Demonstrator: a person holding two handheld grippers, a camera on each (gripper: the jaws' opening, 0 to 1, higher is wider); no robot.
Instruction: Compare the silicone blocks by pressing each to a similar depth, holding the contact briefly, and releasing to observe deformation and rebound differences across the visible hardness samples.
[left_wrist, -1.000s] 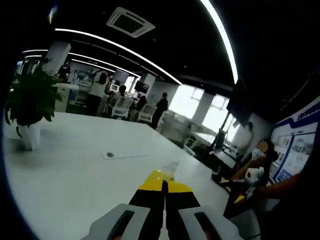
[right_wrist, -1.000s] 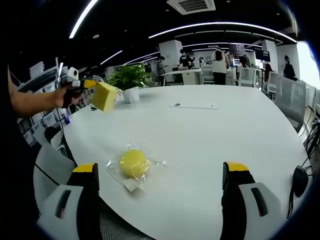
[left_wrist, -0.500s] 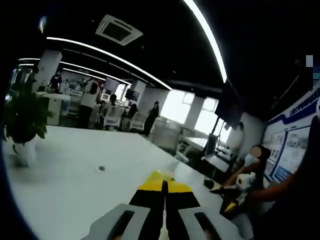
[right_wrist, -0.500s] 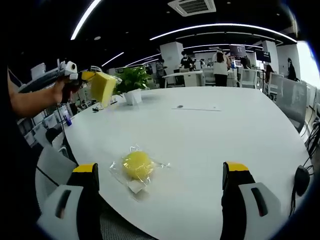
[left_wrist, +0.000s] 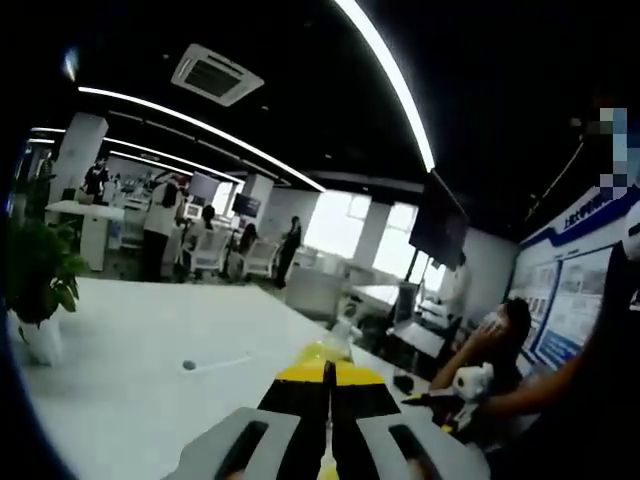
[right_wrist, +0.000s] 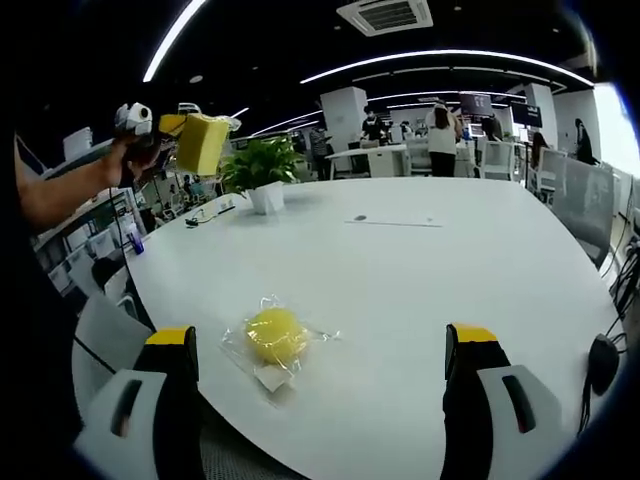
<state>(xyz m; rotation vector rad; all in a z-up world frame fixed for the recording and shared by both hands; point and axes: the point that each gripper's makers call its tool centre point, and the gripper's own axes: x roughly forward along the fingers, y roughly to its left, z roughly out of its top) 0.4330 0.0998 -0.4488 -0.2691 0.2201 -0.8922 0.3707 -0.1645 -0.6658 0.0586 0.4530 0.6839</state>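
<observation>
Left gripper (right_wrist: 180, 125) is sitting up in the air off the table's left edge, seen from the right gripper view, jaws closed on a yellow silicone block (right_wrist: 203, 143). A hand (right_wrist: 128, 160) is gripping its handle. In the left gripper view the same jaws are pressed together with the yellow block (left_wrist: 322, 352) poking out past the tips; a clear wrapper seems to be trailing off it, hard to tell.

Right gripper (right_wrist: 320, 345) is holding wide apart, nothing between the jaws, hovering over the near edge of the white table (right_wrist: 480, 260).

Second sample, a round yellow silicone piece (right_wrist: 276, 334) in a clear plastic bag (right_wrist: 258, 365), is lying on the table near the near-left edge, between the right jaws in that view but apart from both.

A potted plant (right_wrist: 262, 170) is standing at the far-left edge of the table. A thin flat strip with a dark dot (right_wrist: 385, 221) is lying toward the far edge. A dark mouse-like object (right_wrist: 600, 355) is hanging off the right edge on a cable.

People are standing around desks in the background. In the left gripper view, a seated person (left_wrist: 495, 345) is visible beyond the table.
</observation>
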